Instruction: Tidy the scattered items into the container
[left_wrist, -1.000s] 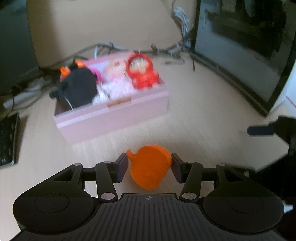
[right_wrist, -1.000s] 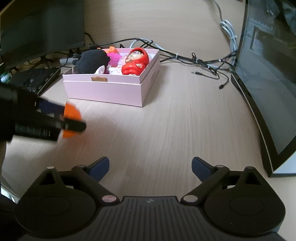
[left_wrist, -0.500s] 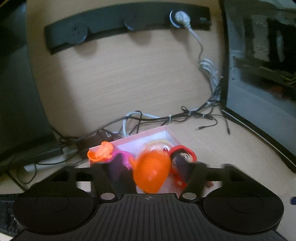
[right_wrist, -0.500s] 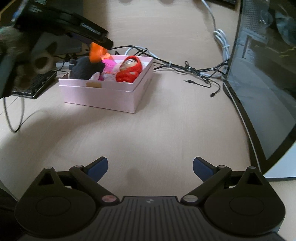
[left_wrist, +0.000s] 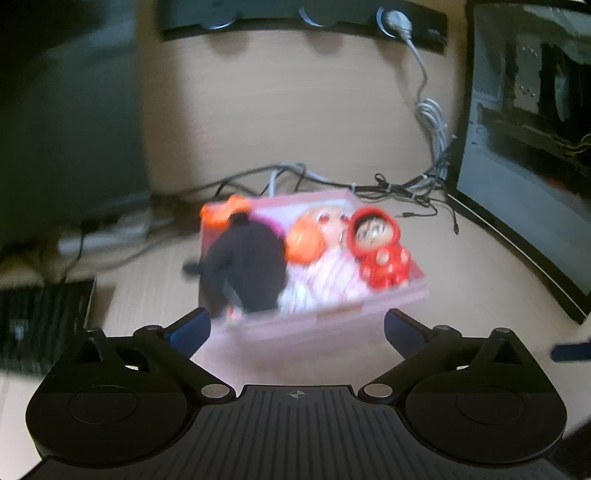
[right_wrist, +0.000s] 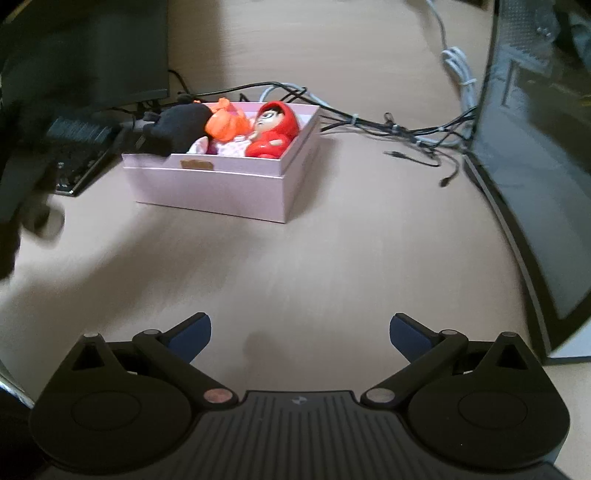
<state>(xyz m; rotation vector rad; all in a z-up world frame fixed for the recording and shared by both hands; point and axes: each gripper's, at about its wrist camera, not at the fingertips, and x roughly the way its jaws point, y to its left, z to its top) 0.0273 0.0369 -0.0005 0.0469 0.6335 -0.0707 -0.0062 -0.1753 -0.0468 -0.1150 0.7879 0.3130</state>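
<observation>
Orange toy (left_wrist: 304, 240) now lies in the pink box (left_wrist: 325, 317), wedged between the black plush (left_wrist: 247, 266) and the red doll (left_wrist: 380, 254); a second ago the left gripper (left_wrist: 297, 328) clamped it, and now that gripper gapes empty. The right gripper (right_wrist: 300, 332) hangs open too. No stray items show on the pale wooden worktop (right_wrist: 332, 258), so tidying looks nearly finished. Cables (right_wrist: 388, 125) and dark monitors (right_wrist: 535, 147) ring the box.

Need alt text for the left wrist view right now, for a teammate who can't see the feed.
The open, empty left gripper hovers above a pink cardboard box on a wooden desk. Inside lie a black plush toy, an orange round toy, a pink-and-white doll and a red hooded figurine. The image is motion-blurred.
</observation>
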